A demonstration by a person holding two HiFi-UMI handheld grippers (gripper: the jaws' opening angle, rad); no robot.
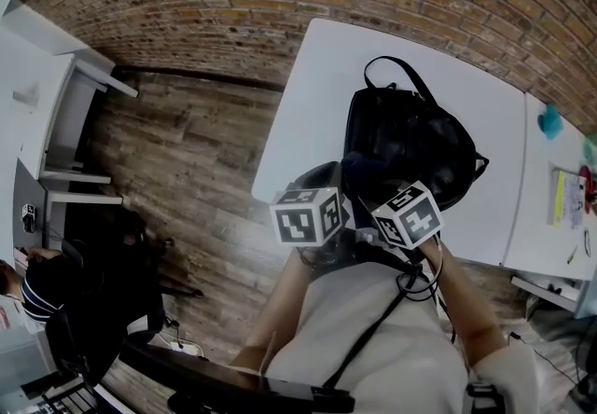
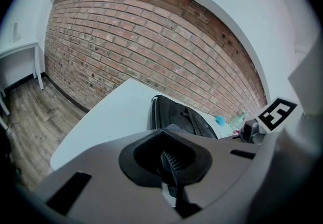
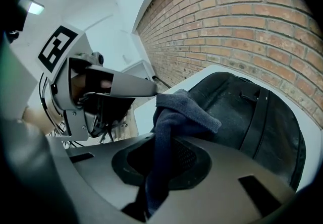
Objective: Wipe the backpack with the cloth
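Cloth in grip, wiping apparently just starting

The left gripper point(image 2: 170, 165) has its jaws together on nothing. The right gripper point(image 3: 160, 167) pinches a dark blue-grey fabric cloth point(image 3: 184, 109) at the six-o'clock edge of the black nylon backpack point(image 1: 410, 137), which lies on the white rectangular table point(image 1: 312, 76). Most of the bag likely remains unwiped.

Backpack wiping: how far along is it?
Done: the cloth is picked up, clamped in the right hand-held gripper. In hand: it hangs at the near edge of the backpack. To do: the wiping itself; no wiped patch shows. The left hand-held gripper is shut, empty.
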